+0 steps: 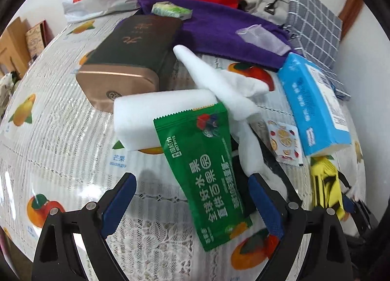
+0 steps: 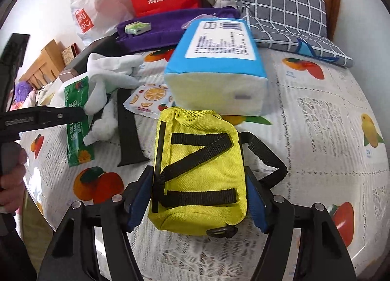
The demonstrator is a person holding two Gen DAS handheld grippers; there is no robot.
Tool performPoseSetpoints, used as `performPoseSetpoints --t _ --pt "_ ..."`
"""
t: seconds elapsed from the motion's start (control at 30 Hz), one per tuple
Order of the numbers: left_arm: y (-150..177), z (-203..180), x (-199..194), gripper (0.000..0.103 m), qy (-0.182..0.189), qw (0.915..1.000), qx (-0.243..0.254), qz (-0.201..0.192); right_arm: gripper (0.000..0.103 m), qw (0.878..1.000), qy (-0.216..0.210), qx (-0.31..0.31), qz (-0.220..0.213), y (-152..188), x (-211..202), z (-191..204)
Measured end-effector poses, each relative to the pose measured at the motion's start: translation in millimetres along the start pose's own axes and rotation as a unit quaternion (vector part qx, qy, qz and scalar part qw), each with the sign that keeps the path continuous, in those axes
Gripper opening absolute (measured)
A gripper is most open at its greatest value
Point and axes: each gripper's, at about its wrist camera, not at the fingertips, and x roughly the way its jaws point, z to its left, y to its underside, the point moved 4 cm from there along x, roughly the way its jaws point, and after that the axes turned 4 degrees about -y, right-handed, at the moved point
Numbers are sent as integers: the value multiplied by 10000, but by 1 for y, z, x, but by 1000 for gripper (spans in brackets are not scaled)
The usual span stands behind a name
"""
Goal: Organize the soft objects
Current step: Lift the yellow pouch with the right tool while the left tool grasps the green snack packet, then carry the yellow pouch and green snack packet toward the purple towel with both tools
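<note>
A: Pouch status?

B: Yellow pouch sits between the right gripper fingers, long axis running straight out along them, far end toward the tissue pack. Pads look flush on both sides, so I read it as clamped on the pouch. It's low over the tablecloth; can't tell if it's lifted.

A: Left side?

B: Left gripper jaws wide apart, nothing gripped. Green wipes packet lies between them, closer to the inner finger, long axis slightly skewed from the fingers, far end propped on the foam block. White glove just beyond it.

A: Counts?

B: One pouch, one wipes packet, one foam block, one tissue pack, one glove that I can make out, one purple cloth at the back.

A: Nearer hand?

B: Right for the pouch, left for the wipes.
</note>
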Motion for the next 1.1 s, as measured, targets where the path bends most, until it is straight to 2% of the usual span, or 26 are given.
performPoseSetpoints --t 0.17,0.33,0.43,0.63,1.1 --pt "0 1 6 91 -127 9998 -95 -80 70 10000 -58 21 -13 1 0 -2" --pt "0 4 0 52 -49 9999 -58 -115 70 10000 -11 15 -12 1 0 -1" --pt "1 8 -3 40 63 9999 -38 -83 69 10000 12 41 -1 0 0 -1" --pt "5 22 -13 35 124 9998 -81 -138 67 9999 19 128 20 -1 -4 0" --pt "-2 40 -48 34 392 9980 -169 -473 66 9997 24 152 -169 -8 -36 8"
